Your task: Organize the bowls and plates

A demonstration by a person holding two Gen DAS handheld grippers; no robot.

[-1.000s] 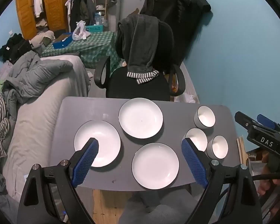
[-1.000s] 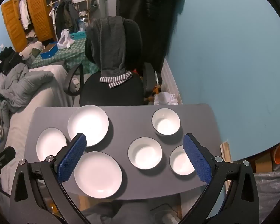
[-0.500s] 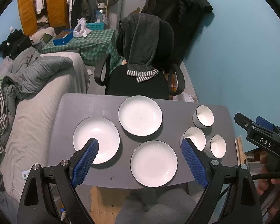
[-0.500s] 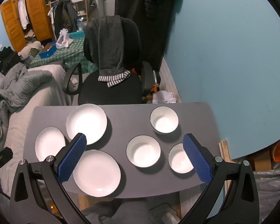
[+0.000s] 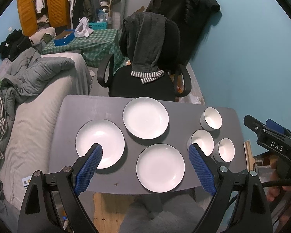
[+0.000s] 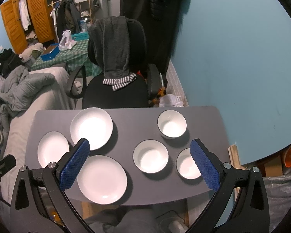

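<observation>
Nothing has been picked up yet — this looks like the very start of the sorting, with both tools held high above the grey table (image 5: pixel 71 112) and looking down on it. The left gripper (image 5: pixel 144 165) has its blue fingers (image 5: pixel 89 167) spread wide with nothing between them; the right gripper (image 6: pixel 139 162) is likewise wide apart and empty.

All the crockery lies in single pieces on the table. Taking the office chair (image 5: pixel 143 81) at the table's far edge as the landmark: one plate (image 5: pixel 145 118) sits just in front of the chair, a second plate (image 5: pixel 100 143) lies further from the chair and off to the left, and a third plate (image 5: pixel 160 168) lies furthest from the chair, near the table's front edge. The three are near each other but none overlaps. To the right of the chair are three bowls (image 6: pixel 172 123) — one nearest the chair, the middle bowl (image 6: pixel 151 156) further off, and the last bowl (image 6: pixel 188 166) by the front right corner, close together yet apart.

My guess at the next move: bring one gripper down to a rim, probably the left at a plate edge, slide a finger under the lip and pinch. Thin, glossy plates may slip, so a firm low grip seems needed.
</observation>
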